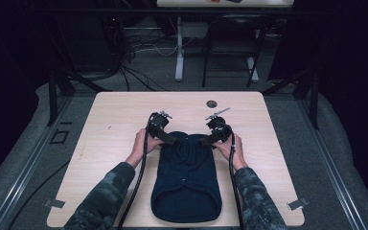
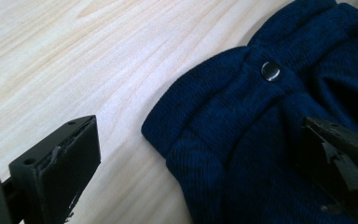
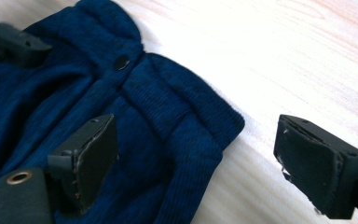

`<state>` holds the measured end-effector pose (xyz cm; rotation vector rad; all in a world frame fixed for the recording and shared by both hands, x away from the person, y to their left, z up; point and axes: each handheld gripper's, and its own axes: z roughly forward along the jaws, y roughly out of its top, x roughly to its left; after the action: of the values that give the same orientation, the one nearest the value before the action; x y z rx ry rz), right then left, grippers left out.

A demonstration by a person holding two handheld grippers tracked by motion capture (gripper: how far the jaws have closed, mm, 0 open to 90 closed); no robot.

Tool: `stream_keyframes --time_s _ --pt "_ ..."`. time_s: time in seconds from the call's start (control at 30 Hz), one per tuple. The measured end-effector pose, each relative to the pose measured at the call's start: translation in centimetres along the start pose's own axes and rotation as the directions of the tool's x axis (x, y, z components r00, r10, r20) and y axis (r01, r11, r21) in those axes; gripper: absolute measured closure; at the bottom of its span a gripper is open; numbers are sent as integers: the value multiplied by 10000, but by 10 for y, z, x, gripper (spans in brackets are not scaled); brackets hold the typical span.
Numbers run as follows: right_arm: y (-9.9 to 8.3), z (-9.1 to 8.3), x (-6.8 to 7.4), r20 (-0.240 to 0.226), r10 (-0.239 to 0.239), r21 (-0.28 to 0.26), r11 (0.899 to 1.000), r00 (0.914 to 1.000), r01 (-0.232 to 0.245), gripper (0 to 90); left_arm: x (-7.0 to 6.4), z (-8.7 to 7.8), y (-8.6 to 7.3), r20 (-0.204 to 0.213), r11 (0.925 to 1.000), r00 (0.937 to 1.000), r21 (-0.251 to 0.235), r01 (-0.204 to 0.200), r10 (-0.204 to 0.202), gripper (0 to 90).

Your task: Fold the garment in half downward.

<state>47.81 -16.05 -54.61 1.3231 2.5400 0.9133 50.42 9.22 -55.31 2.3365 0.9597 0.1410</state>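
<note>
A dark navy knitted garment [image 1: 186, 184] lies flat on the pale wood-grain worktop [image 1: 115, 120], near the person's edge and about midway across it. The knit is fine-ribbed and soft, with folded, doubled edges at the far end; a small round metal snap [image 2: 271, 71] sits on a band there. Its long axis runs from the near edge away toward the far side: the wide, rounded hem is nearest the person and the narrower, bunched end points away.

The left tool [image 1: 168, 138] and the right tool [image 1: 207, 139] meet that narrow far end from either side. In the left gripper view the left tool's jaws stand wide apart — one over bare wood, the other over the cloth — with the garment's folded corner between them. The right gripper view shows the same for the right tool [image 3: 205, 156]: jaws apart, straddling the opposite corner, nothing clamped.

The worktop is a rounded-corner laminate board with a small round hole [image 1: 212, 103] near its far edge. Around it lies grey carpet [image 1: 24, 163]; beyond, a dim room with loose cables [image 1: 139, 52] and another table's legs [image 1: 179, 48].
</note>
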Motion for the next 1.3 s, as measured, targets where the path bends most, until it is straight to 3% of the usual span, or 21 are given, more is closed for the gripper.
stream_keyframes --time_s 0.07,0.27,0.3,0.43,0.57,0.7,0.77,1.1,1.3 --pt "1 4 -2 3 88 155 9998 10000 -88 148 1 2 1 -38 10000 10000 38 6 -6 0" --pt "4 8 -9 -284 236 -48 9997 9993 -238 245 7 11 3 -35 9992 10000 409 -26 28 34" --pt "7 8 -11 -337 274 -151 9995 9991 -279 324 8 12 3 65 9991 10000 421 18 -21 48" --pt "9 12 -14 -261 304 122 9995 9992 -301 355 9 12 6 44 9993 10000 371 49 -51 73" --pt "11 17 -13 -237 411 248 9989 9989 -405 451 8 13 7 65 9992 10000 392 -33 31 162" --pt "10 20 -13 -245 449 486 9979 9987 -437 483 7 15 7 235 9989 9997 458 -16 6 239" --pt "9 21 -12 -252 615 350 9976 9978 -606 487 7 15 8 236 9990 9997 451 -8 -3 254" --pt "7 21 -13 -528 413 463 9982 9978 -388 610 5 15 8 311 9992 9995 405 -35 23 347" --pt "7 22 -10 -607 303 474 9985 9977 -274 693 1 15 9 391 9992 9992 377 93 -107 489"
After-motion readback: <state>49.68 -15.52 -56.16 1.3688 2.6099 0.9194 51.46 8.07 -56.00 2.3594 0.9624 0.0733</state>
